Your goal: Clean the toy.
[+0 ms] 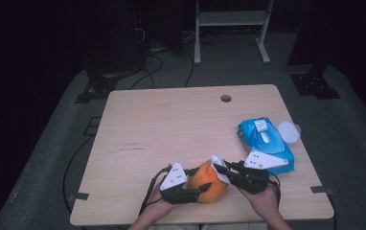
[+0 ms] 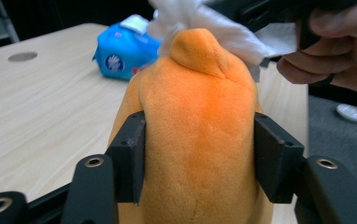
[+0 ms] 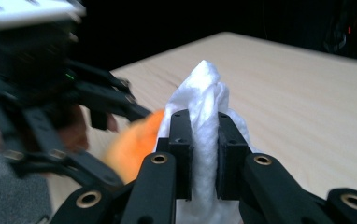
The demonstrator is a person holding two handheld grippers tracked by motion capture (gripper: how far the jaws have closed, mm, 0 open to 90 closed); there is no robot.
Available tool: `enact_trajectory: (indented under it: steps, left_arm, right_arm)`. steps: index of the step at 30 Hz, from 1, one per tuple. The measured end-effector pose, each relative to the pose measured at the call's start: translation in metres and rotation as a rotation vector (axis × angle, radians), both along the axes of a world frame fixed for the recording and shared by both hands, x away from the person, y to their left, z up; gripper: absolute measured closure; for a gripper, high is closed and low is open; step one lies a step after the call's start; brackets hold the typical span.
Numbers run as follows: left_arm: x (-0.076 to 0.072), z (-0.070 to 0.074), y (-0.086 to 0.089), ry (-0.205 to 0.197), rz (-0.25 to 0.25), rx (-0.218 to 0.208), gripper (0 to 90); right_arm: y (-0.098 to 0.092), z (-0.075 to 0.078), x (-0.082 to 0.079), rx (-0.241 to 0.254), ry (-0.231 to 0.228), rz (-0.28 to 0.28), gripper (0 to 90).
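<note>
High view: near the front edge of the wooden counter [image 1: 171, 124], left tongs [image 1: 201, 190] clenched on an orange plush toy [image 1: 209, 182], jaws pressed into both its flanks in the left gripper view. Touching the toy's top, a bunched white wipe [image 1: 218, 165], pinched between the jaws of the right tongs [image 1: 218, 167]. Farther right, a blue wet-wipes pack [image 1: 267, 142]; just beside it, a white round lid [image 1: 288, 132] at the counter's edge.

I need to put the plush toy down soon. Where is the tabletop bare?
Bare: the table's whole left half and middle, from the cable hole toward the near edge. Crowded: the near right, where both grippers meet at the orange plush, with the blue wipes pack and white lid beyond.
</note>
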State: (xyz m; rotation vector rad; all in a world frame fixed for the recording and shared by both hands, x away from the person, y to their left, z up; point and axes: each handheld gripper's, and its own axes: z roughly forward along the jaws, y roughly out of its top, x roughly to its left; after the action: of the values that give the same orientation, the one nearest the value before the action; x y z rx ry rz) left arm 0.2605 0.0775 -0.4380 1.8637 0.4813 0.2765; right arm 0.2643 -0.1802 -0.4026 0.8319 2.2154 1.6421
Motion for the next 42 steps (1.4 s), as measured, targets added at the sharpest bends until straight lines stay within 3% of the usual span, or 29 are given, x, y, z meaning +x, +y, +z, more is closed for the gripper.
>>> enact_trajectory:
  steps: [2, 5, 9, 12, 16, 18, 20, 21, 23, 26, 30, 32, 34, 37, 39, 42]
  left_arm:
    - [0.003, -0.002, -0.001, 0.009, 0.017, -0.023, 30.5]
    - [0.004, -0.005, -0.001, 0.018, 0.034, -0.028, 24.3]
    - [0.000, -0.001, -0.006, -0.034, 0.022, -0.010, 40.5]
    - [-0.003, 0.007, -0.007, -0.056, 0.007, 0.005, 47.4]
    - [-0.003, 0.007, -0.003, -0.045, 0.006, 0.010, 47.0]
    - [0.000, 0.004, -0.004, -0.029, 0.010, -0.003, 37.1]
    - [0.003, -0.001, -0.006, -0.018, 0.007, 0.014, 22.7]
    - [0.003, -0.003, -0.005, -0.014, 0.010, 0.009, 19.9]
    - [0.004, -0.006, -0.005, -0.002, 0.011, -0.005, 21.8]
    - [0.002, -0.004, -0.005, -0.039, 0.009, 0.013, 34.9]
    - [0.000, 0.006, -0.003, -0.044, 0.026, 0.000, 43.9]
    - [-0.001, 0.007, -0.002, -0.053, 0.030, 0.007, 44.1]
    - [-0.002, 0.005, -0.003, -0.052, 0.033, 0.007, 44.2]
    - [-0.002, 0.005, -0.004, -0.060, 0.029, 0.017, 43.5]
    - [-0.001, 0.004, -0.003, -0.050, 0.019, 0.007, 40.6]
    - [0.002, 0.000, -0.002, -0.037, -0.004, 0.006, 26.7]
  right_arm:
    - [-0.003, -0.010, 0.008, 0.008, 0.036, -0.018, 78.9]
    - [-0.006, -0.004, 0.007, 0.001, 0.024, -0.045, 78.8]
    - [0.001, 0.011, -0.008, 0.024, -0.040, -0.003, 78.8]
    - [0.010, 0.014, -0.012, -0.032, -0.090, 0.005, 78.8]
    - [0.004, 0.002, 0.000, -0.039, -0.044, -0.017, 79.0]
    - [0.004, -0.001, 0.001, -0.037, -0.023, -0.022, 79.0]
    - [0.006, 0.000, -0.001, -0.059, -0.038, -0.026, 78.8]
    - [0.007, 0.000, -0.002, -0.059, -0.044, -0.022, 78.8]
    - [0.009, 0.002, -0.006, -0.066, -0.060, -0.014, 78.8]
    - [0.012, 0.003, -0.009, -0.082, -0.074, -0.009, 78.8]
    - [0.004, 0.001, 0.001, -0.063, -0.045, -0.030, 78.9]
    - [0.006, 0.003, -0.001, -0.055, -0.035, -0.032, 78.7]
    - [0.015, 0.005, -0.009, -0.067, -0.051, 0.023, 78.7]
    - [0.026, 0.005, -0.013, -0.139, -0.101, 0.038, 78.7]
    - [0.020, 0.001, -0.007, -0.109, -0.061, 0.032, 78.9]
    - [0.009, -0.007, 0.002, -0.091, -0.022, 0.000, 78.9]
